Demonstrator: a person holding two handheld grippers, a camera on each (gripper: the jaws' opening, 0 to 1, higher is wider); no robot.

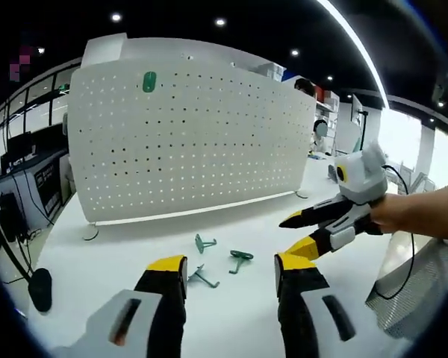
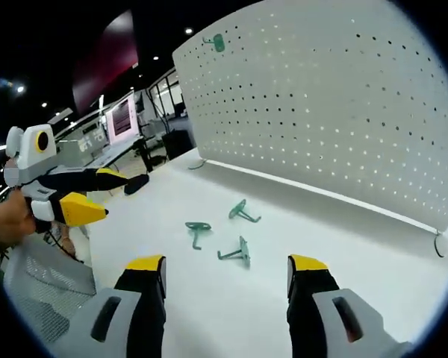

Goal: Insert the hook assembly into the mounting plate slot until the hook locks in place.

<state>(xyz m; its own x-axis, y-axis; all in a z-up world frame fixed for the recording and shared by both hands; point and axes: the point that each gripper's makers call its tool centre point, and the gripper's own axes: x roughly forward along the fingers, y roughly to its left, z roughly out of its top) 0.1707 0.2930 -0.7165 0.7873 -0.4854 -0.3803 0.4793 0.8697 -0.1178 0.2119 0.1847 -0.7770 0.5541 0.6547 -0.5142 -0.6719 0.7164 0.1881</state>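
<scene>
Both grippers, left and right, hovering agape, empty; three green hooks lying loose near pegboard, risking skidding when pinched.

No words, numbers or brand marks can be read anywhere. Ahead of the jaws, the pegboard is unprinted, and the screens far beyond it are too blurred to make out.

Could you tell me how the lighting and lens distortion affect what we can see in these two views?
Left gripper view: fisheye bows the pegboard; ceiling spots and a bright strip glare overhead, a window washes out the right side. Right gripper view: the pegboard curves similarly, evenly lit; the three green hooks stay sharp with faint shadows on the table.
</scene>
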